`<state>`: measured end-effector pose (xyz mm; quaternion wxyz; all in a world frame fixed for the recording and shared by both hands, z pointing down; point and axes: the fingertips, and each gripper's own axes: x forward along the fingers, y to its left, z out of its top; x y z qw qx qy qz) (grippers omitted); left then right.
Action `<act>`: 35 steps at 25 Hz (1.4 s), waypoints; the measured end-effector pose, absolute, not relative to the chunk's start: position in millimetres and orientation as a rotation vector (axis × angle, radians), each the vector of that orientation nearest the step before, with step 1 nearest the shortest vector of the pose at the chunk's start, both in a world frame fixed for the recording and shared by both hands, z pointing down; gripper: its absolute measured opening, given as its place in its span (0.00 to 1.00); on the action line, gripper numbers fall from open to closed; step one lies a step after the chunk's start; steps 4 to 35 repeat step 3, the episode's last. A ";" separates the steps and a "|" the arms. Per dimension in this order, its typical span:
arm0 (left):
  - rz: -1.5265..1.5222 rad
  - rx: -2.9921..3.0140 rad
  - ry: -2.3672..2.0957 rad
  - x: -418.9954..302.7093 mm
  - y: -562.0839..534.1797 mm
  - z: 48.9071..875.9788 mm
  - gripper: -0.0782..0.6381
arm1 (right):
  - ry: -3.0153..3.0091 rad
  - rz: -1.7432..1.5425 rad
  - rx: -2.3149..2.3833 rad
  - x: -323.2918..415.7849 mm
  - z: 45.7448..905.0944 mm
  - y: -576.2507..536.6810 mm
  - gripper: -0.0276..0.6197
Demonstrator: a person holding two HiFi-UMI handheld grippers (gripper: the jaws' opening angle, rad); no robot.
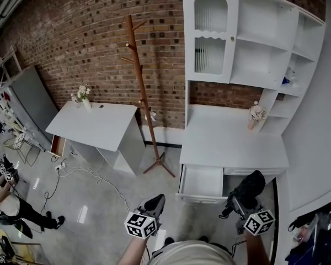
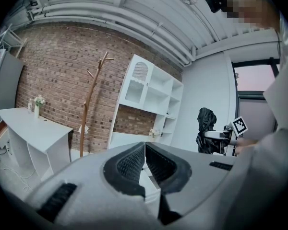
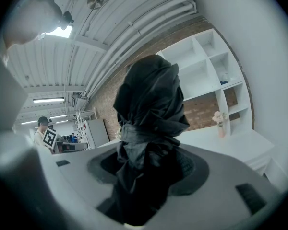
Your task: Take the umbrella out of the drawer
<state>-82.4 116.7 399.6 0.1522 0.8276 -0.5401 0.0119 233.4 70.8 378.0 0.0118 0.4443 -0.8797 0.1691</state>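
A folded black umbrella (image 3: 151, 128) stands upright between the jaws of my right gripper (image 3: 149, 169), which is shut on it. In the head view the umbrella (image 1: 248, 189) is held above the floor, just in front of the open white drawer (image 1: 201, 182) of the cabinet. The left gripper view shows the umbrella (image 2: 206, 128) off to the right, with the marker cube beside it. My left gripper (image 2: 144, 164) has its jaws pressed together with nothing in them. It hovers at the lower middle of the head view (image 1: 153, 206), left of the drawer.
A white cabinet with shelves (image 1: 254, 43) stands against the brick wall, with a small flower vase (image 1: 256, 115) on its counter. A wooden coat stand (image 1: 146, 93) rises left of it, then a white desk (image 1: 96, 126). A cable (image 1: 94, 175) lies on the floor.
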 end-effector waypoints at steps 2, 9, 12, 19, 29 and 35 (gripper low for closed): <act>0.036 2.373 -1.550 -82.6 116.6 400.4 0.15 | -2.745 0.527 1.386 233.5 377.6 69.8 0.42; 0.037 2.373 -1.550 -82.7 116.5 400.6 0.15 | -2.745 0.526 1.386 233.5 377.2 69.3 0.42; 0.037 2.373 -1.550 -82.7 116.5 400.6 0.15 | -2.745 0.526 1.386 233.5 377.2 69.3 0.42; 0.037 2.373 -1.550 -82.7 116.5 400.6 0.15 | -2.745 0.526 1.386 233.5 377.2 69.3 0.42; 0.037 2.373 -1.550 -82.7 116.5 400.6 0.15 | -2.745 0.526 1.386 233.5 377.2 69.3 0.42; 0.037 2.373 -1.550 -82.7 116.5 400.6 0.15 | -2.745 0.526 1.386 233.5 377.2 69.3 0.42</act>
